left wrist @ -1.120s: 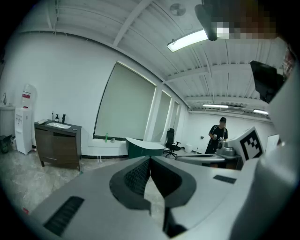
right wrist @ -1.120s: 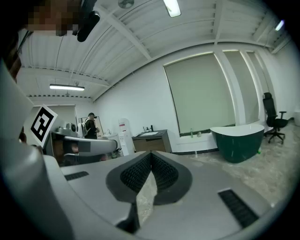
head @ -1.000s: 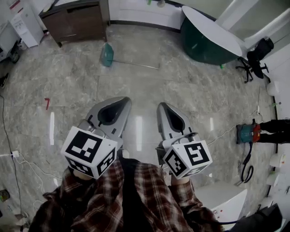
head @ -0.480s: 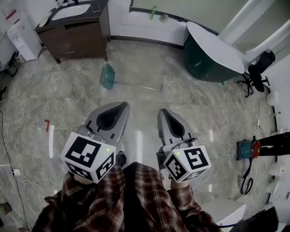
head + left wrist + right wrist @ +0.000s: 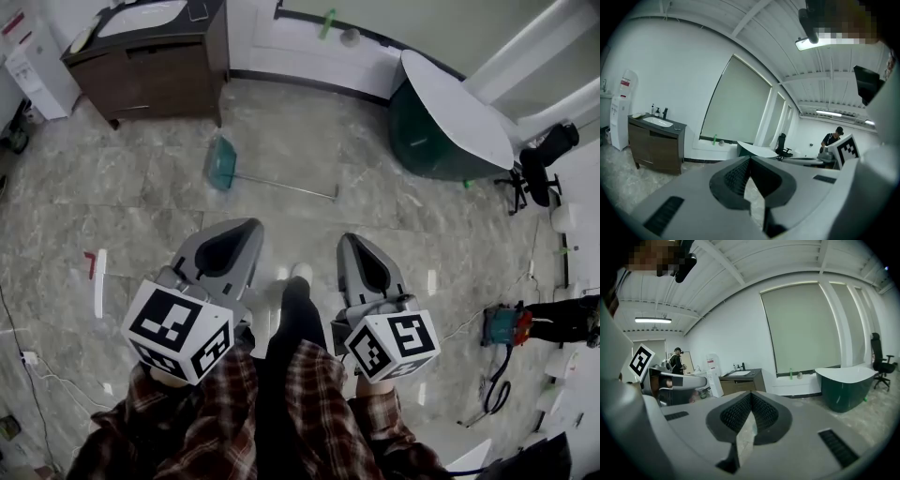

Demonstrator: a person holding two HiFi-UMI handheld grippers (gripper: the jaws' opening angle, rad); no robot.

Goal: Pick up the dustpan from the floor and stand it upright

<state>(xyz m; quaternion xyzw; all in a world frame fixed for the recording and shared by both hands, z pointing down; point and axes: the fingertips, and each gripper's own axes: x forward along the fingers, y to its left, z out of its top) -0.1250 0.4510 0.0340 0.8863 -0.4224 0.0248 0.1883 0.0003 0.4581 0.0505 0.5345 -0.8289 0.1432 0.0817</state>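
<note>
Both the left tongs (image 5: 246, 227) and the right tongs (image 5: 353, 241) are pressed together on nothing, side by side over the marble floor (image 5: 122, 192), well apart from the teal dustpan (image 5: 221, 163) lying flat ahead, its long handle pointing right, near the dark vanity cabinet (image 5: 150, 61).

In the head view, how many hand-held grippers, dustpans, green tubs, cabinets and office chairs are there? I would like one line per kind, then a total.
hand-held grippers: 2, left hand-held gripper and right hand-held gripper
dustpan: 1
green tub: 1
cabinet: 1
office chair: 1
Total: 6
</note>
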